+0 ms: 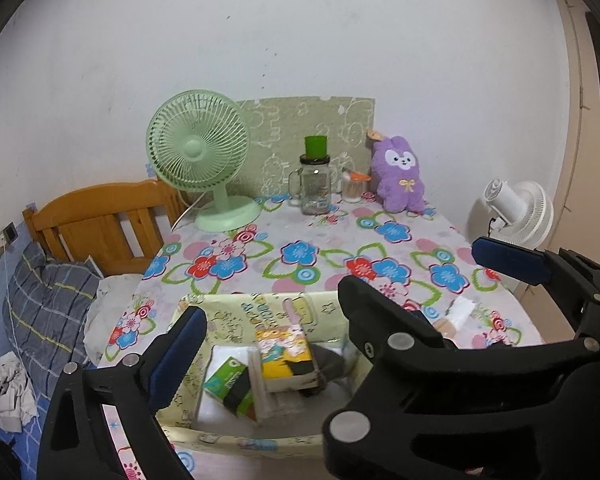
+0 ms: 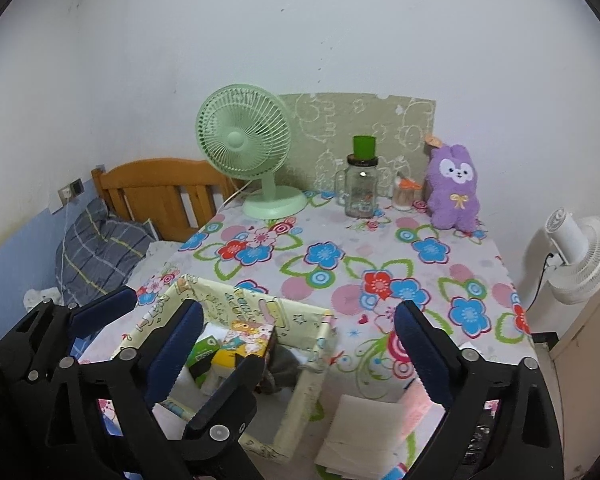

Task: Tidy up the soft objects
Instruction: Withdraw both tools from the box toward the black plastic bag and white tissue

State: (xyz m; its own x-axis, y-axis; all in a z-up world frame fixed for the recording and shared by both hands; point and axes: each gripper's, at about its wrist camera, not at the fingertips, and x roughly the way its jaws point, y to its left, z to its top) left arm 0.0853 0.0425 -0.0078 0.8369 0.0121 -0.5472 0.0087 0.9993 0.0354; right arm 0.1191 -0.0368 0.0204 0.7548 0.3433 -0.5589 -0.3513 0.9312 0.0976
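A pale yellow storage box [image 1: 236, 312] [image 2: 316, 364] stands at the table's near edge. It holds a green tissue pack [image 1: 228, 384] [image 2: 204, 350], a yellow cartoon pack [image 1: 286, 354] [image 2: 240, 340] and a dark grey soft item [image 1: 330, 364] [image 2: 282, 364]. A purple plush bunny [image 1: 398, 174] [image 2: 454, 188] sits upright at the far right of the table. My left gripper [image 1: 272, 320] is open and empty above the box. My right gripper [image 2: 300, 344] is open and empty over the box's right wall. A white folded cloth [image 2: 364, 432] lies under it.
A green desk fan [image 1: 200, 160] [image 2: 248, 148], a glass jar with a green cup on it [image 1: 315, 180] [image 2: 362, 178] and a toothpick jar [image 1: 354, 188] [image 2: 406, 194] stand along the back. A wooden bed headboard [image 1: 96, 224] and pillow are left; a white fan [image 2: 580, 256] is right.
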